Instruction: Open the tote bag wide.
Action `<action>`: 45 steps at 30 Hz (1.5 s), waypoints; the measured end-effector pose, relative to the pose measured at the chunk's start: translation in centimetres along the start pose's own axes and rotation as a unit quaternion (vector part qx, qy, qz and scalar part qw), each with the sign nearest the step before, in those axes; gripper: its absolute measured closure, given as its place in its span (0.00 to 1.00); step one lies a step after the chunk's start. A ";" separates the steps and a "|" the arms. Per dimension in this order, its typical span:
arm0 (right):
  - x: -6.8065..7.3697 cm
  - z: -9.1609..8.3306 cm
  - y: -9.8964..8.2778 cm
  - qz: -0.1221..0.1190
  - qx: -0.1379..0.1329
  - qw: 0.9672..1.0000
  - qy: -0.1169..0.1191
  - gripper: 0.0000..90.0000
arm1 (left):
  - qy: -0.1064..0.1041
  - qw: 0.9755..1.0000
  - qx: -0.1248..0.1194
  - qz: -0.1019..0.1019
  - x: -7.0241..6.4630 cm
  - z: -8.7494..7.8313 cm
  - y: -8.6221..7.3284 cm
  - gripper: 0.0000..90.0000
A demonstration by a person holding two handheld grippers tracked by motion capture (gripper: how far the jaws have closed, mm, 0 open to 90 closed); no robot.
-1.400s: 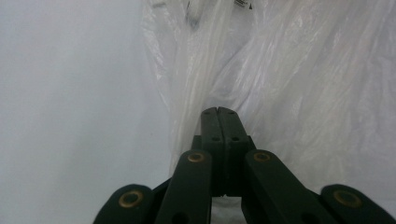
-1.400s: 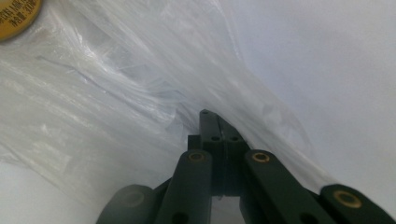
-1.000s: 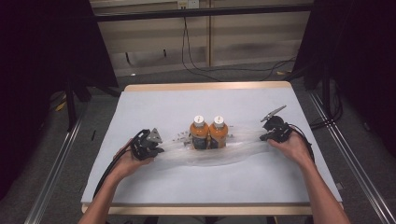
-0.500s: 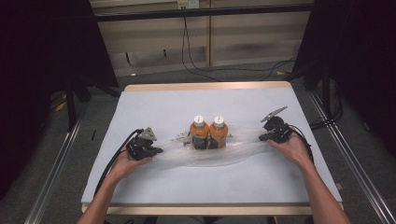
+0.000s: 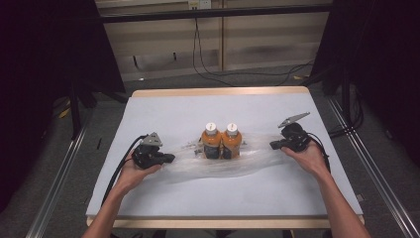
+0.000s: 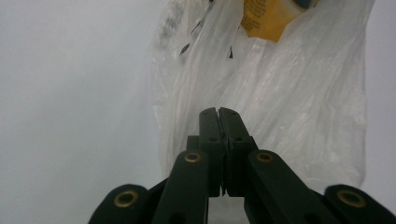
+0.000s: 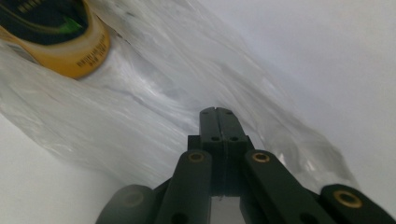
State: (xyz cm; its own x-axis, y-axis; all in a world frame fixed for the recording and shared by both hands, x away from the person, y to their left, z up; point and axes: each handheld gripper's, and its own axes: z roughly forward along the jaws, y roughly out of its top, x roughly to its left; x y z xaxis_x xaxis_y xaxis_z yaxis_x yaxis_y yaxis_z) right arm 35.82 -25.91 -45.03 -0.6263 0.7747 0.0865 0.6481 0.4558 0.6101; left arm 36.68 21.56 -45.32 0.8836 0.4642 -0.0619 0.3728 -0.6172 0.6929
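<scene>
The left gripper (image 5: 168,158) has its jaws pressed together at one end of a clear plastic bag (image 5: 247,161) lying flat on the white table (image 5: 173,109); whether a fold of film is caught between them cannot be told, though in the left gripper view (image 6: 218,112) the tips rest against the crinkled plastic. The right gripper (image 5: 273,145) is likewise pressed shut at the opposite end, its tips (image 7: 217,111) also on the film. Between them, two orange bottles (image 5: 221,141) with white caps stand upright side by side, touching, on the middle of the bag. Judging by this, the bag is spread and both ends reached; the bottles do not yet look enclosed or lifted.
</scene>
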 end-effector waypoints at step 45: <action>4.8 1.4 6.0 -0.061 -0.097 0.986 0.122 1.00 | -0.082 0.991 -0.103 0.034 -7.8 5.7 7.8 1.00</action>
State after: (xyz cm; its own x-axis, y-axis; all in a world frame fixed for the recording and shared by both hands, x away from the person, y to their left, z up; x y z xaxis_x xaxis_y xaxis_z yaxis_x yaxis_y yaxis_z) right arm 37.27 -18.85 -42.02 -0.7951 0.5804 0.1758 0.4818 0.4286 0.7643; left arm 34.26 9.52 -43.52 0.9450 0.3062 -0.1152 0.2608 -0.4926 0.8302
